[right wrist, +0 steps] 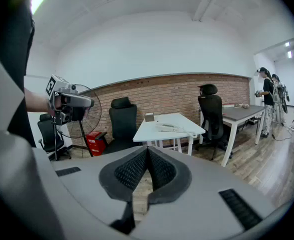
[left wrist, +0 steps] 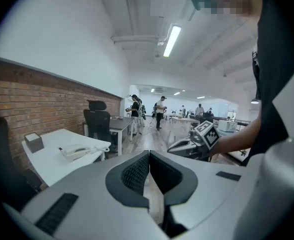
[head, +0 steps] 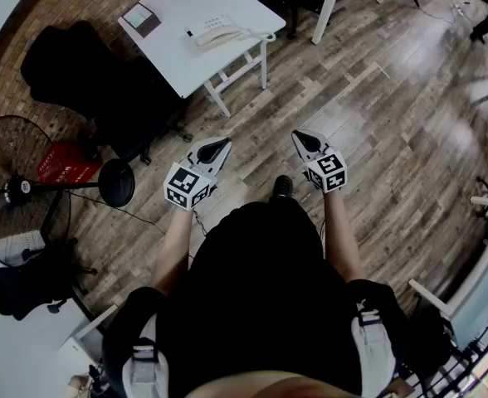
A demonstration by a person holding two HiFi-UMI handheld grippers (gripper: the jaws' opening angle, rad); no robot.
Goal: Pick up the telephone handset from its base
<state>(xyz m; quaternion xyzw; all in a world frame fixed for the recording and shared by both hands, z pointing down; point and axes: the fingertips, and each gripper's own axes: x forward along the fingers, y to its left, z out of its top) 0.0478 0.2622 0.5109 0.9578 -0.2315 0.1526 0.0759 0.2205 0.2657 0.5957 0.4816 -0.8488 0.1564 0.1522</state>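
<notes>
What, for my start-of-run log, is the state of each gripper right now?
Left gripper: jaws closed, holding nothing.
Right gripper: jaws closed, holding nothing.

Ahead of your left gripper (head: 224, 143): white telephone (head: 215, 33), white table (head: 192, 66). Left of it: red crate (head: 68, 164), black chair (head: 86, 65). Below: brown plank floor (head: 352, 81). Its marker cube (head: 186, 186): black-white squares.

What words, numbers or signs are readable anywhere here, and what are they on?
No text here can be read.
Marker cubes: black-and-white square patterns only, no letters.
Telephone: any print on its keys is too small.
Red crate: any label is too blurred.
</notes>
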